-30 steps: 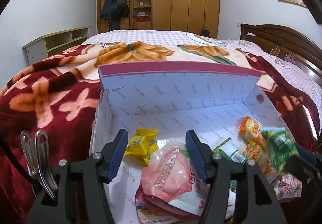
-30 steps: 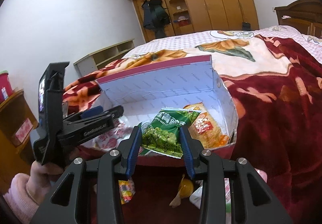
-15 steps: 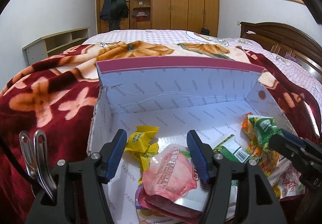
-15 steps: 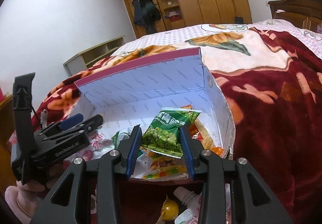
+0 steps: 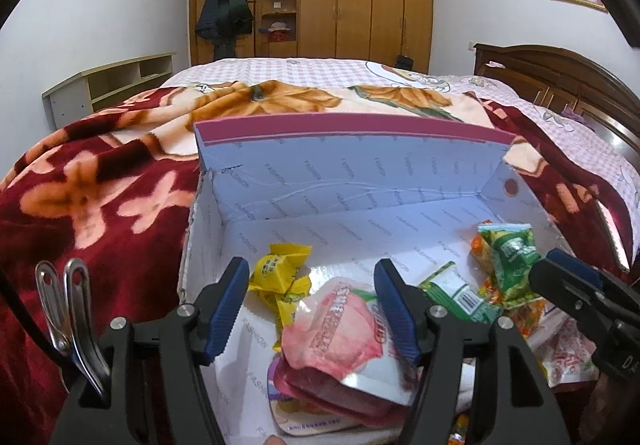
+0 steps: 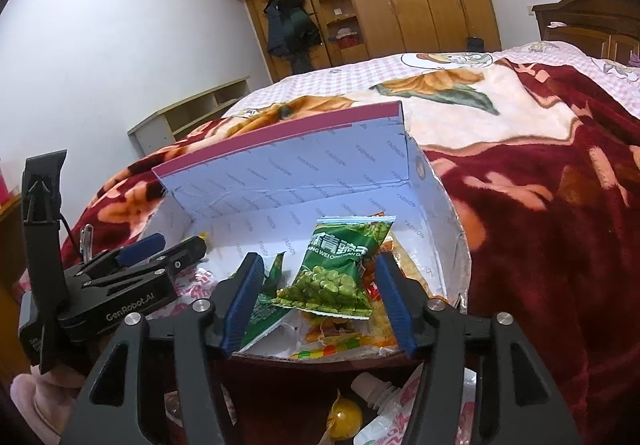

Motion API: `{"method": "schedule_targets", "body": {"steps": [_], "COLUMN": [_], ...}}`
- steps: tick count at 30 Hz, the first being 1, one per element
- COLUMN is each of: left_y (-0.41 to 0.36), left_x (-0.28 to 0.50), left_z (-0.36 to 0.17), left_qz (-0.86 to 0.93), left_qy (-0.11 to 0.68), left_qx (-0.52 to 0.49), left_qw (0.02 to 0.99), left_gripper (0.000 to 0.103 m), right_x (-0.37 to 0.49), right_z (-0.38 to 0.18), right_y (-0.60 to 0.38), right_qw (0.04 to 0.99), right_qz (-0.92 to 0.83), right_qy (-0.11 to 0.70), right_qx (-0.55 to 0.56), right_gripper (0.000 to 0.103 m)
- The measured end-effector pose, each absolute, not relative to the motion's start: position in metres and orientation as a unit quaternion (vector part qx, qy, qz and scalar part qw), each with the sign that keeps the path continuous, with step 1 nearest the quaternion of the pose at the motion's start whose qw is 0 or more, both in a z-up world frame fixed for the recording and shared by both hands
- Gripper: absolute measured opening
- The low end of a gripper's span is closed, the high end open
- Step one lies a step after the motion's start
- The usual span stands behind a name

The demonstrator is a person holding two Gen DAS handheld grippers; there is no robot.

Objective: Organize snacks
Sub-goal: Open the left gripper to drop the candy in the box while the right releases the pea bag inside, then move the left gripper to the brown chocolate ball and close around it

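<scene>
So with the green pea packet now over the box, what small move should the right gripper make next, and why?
Probably draw the right gripper back toward the pouches outside the box. Its jaws are opening and stand clear of the green pea packet, which lies on the other snacks inside, while a spouted pouch waits on the near side.

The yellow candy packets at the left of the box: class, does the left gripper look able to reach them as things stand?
Probably yes. The left gripper, jaws opening, sits over the box, and the yellow candy packets lie uncovered just beyond its left fingertip; only the pink peach packet lies between the fingers.
</scene>
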State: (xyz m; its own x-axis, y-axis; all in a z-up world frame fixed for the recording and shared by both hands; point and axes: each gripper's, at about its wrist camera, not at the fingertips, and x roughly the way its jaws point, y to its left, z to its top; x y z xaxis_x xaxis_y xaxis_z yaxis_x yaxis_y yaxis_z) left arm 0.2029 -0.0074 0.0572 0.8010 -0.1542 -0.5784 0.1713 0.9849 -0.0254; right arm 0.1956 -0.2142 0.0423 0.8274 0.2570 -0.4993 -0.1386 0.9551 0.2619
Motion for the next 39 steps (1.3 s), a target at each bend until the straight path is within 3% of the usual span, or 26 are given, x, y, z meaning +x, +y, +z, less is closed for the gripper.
{"method": "schedule_targets", "body": {"steps": [9, 21, 39], "left_y": [0.003, 0.006, 0.003], "left_x": [0.175, 0.129, 0.088], "left_z": [0.073, 0.084, 0.059], "left_qz": [-0.088, -0.081, -0.081], "left_qy": [0.303, 0.295, 0.320], "left_qx": [-0.005, 0.017, 0.026], "left_qw": [0.949, 0.952, 0.944], "left_gripper": [0.077, 0.079, 0.079], "right_x": [0.175, 0.140, 0.098], "right_z": [0.051, 0.054, 0.035], "right_y": [-0.211, -0.198, -0.200], "right_qw": [0.952, 0.952, 0.948], "right_qz": [0.119, 0.144, 0.147], "right_qy": [0.261, 0.252, 0.271], "right_qx": [0.107, 0.096, 0.087], "right_gripper": [0.060, 0.061, 0.062]}}
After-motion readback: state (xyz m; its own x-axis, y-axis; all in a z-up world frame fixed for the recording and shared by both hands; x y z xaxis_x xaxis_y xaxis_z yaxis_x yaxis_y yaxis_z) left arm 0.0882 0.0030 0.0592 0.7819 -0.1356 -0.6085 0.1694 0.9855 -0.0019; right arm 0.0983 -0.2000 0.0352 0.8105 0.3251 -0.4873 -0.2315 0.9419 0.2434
